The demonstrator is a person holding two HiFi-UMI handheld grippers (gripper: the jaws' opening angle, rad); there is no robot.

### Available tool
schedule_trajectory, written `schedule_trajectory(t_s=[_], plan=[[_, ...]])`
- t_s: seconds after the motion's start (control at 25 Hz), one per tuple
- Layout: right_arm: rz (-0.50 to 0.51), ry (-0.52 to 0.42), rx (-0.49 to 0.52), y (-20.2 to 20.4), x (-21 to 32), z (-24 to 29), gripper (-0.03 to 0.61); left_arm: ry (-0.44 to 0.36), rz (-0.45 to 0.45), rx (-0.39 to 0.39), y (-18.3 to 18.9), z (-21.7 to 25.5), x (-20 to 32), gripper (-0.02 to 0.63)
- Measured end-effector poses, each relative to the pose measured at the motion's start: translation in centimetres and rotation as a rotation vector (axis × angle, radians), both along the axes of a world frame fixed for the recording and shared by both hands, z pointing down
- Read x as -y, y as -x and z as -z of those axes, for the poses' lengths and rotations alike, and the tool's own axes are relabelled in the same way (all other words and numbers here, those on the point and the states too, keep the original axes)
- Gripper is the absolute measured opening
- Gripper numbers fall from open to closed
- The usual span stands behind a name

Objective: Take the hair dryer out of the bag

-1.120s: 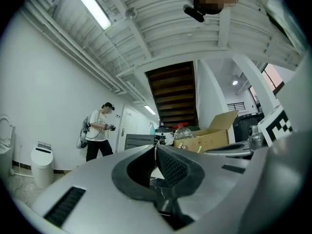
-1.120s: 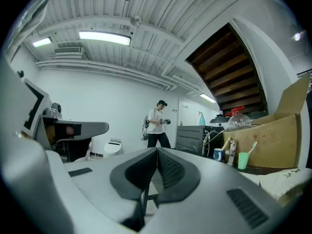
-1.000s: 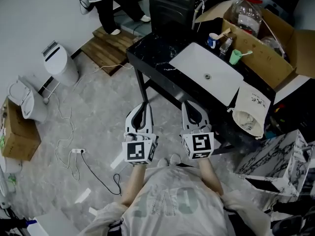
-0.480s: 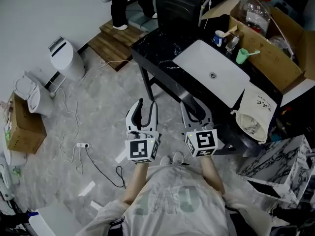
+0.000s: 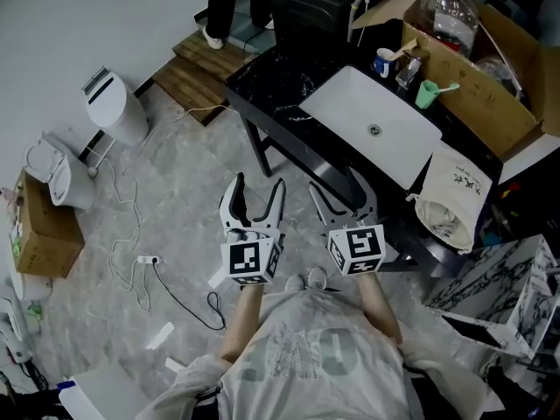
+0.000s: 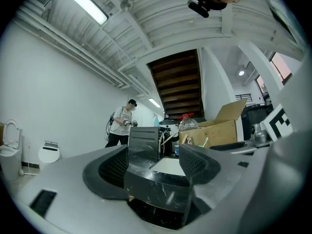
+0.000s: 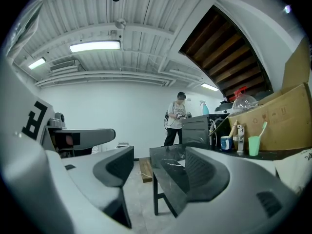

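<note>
A white drawstring bag (image 5: 451,198) hangs at the right end of the black marble table (image 5: 271,103), its mouth facing down toward me. No hair dryer shows in any view. My left gripper (image 5: 258,187) and right gripper (image 5: 342,189) are held side by side in front of the table's near edge, well left of the bag. The jaws of both are opening and stand wide with nothing between them. In the left gripper view the left gripper (image 6: 156,167) frames the table's edge. The right gripper (image 7: 160,172) looks along the table's corner.
A white basin (image 5: 372,121) is set in the tabletop. Behind it stand a cardboard box (image 5: 490,73), a green cup (image 5: 426,97) and a plastic bottle (image 5: 453,16). A marbled box (image 5: 499,287) is at the right, a cable (image 5: 166,296) on the floor, a person (image 5: 229,3) at the back.
Both grippers' jaws have gone from shut to wide open. Both grippers have sunk a little in front of the table.
</note>
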State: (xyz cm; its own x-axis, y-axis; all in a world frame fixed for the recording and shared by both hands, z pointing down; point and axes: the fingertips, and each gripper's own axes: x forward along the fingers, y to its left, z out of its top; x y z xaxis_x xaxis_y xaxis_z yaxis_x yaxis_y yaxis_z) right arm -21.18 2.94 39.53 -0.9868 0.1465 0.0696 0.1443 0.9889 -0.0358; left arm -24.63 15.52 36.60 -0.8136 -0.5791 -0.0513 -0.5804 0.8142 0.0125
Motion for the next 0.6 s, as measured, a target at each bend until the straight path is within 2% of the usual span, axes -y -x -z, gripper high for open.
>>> schedule_trajectory(t_s=[0.12,0.24,0.4,0.6], plan=[[-0.046,-0.012,0.004,-0.5,2.6,0.1,0.316,-0.005,-0.031,0.001,0.4,0.0,2.1,0.301],[-0.139,-0.008,0.006,-2.0,6.2,-0.3,0.316,-0.008,-0.102,0.004,0.2,-0.4,5.4,0.301],[-0.3,-0.03,-0.005,-4.9,12.0,-1.1,0.316,-0.013,-0.271,-0.007,-1.1,-1.4,12.2,0.301],[-0.516,-0.042,-0.016,-10.1,18.0,-1.4,0.316,-0.011,-0.507,0.007,-4.5,-1.4,20.4,0.301]])
